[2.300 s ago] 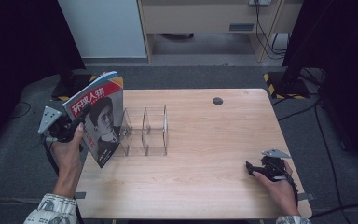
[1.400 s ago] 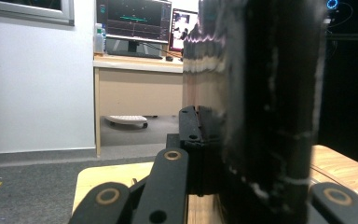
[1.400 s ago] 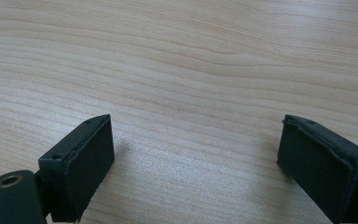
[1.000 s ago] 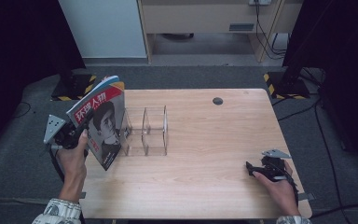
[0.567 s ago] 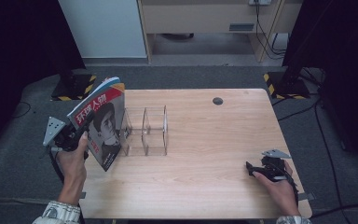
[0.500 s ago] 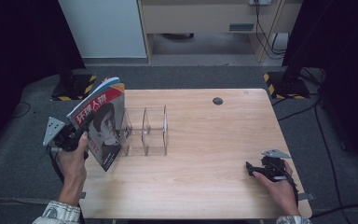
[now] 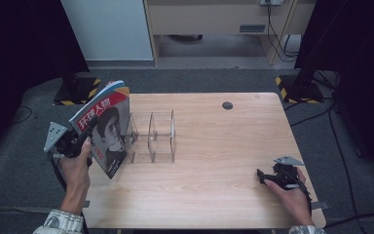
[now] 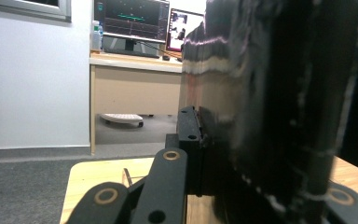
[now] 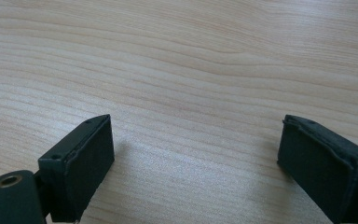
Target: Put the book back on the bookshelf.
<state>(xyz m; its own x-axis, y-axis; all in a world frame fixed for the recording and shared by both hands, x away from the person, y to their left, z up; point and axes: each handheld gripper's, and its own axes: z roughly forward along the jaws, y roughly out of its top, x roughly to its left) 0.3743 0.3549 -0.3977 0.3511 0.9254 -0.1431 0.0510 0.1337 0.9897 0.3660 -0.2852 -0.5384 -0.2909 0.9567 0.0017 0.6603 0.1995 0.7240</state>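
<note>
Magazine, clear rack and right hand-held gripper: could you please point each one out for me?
Magazine (image 7: 108,127), high view, on its front cover.
Clear rack (image 7: 159,137), high view, on a middle divider.
Right hand-held gripper (image 9: 193,168), right gripper view, midway between its open jaws, above the table.

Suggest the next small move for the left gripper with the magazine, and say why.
Probably carry the magazine a little right and lower it into the nearest slot of the clear rack. The left gripper holds it upright just left of the rack, whose slots look empty; the right gripper rests open on the table.
</note>
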